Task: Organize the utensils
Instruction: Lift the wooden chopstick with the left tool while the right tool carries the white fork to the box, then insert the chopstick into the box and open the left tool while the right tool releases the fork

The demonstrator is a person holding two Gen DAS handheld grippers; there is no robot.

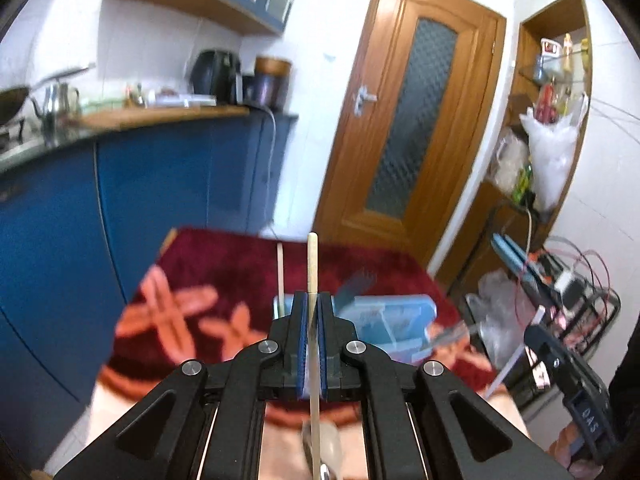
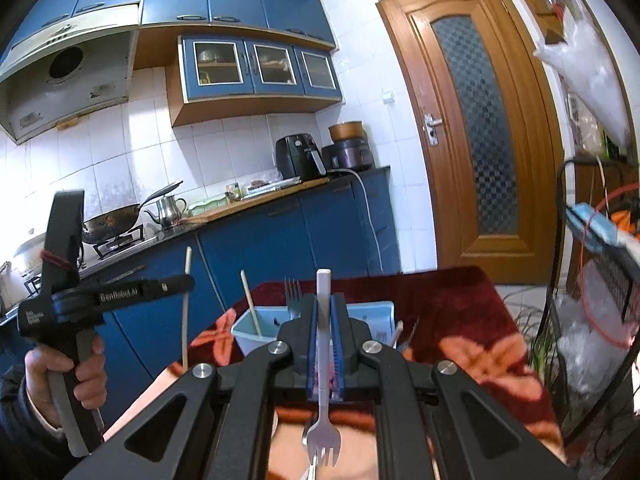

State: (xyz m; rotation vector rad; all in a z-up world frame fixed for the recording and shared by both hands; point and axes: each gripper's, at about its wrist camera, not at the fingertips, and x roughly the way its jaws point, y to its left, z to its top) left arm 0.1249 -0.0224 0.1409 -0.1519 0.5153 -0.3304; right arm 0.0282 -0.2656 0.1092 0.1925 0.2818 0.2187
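Observation:
My left gripper (image 1: 313,296) is shut on a thin wooden-handled utensil (image 1: 312,264). Its handle points up past the fingertips, and a blurred spoon-like end (image 1: 325,454) hangs near the camera. My right gripper (image 2: 323,300) is shut on a white-handled fork (image 2: 322,344) with its tines (image 2: 325,446) toward the camera. A light blue organizer box (image 2: 256,330) stands on the red cloth just beyond both grippers; it also shows in the left wrist view (image 1: 394,318). A wooden stick (image 2: 251,306) and a metal fork (image 2: 293,294) stand in it. The left gripper (image 2: 186,280), held in a hand (image 2: 86,372), is raised at the left.
The table (image 2: 472,320) wears a dark red cloth with orange flowers. Blue kitchen cabinets (image 2: 280,240) carry a counter with a wok (image 2: 112,222), a kettle (image 2: 168,210) and an air fryer (image 2: 298,156). A wooden door (image 2: 476,132) is behind, and a wire rack (image 2: 600,280) with plastic bags stands at the right.

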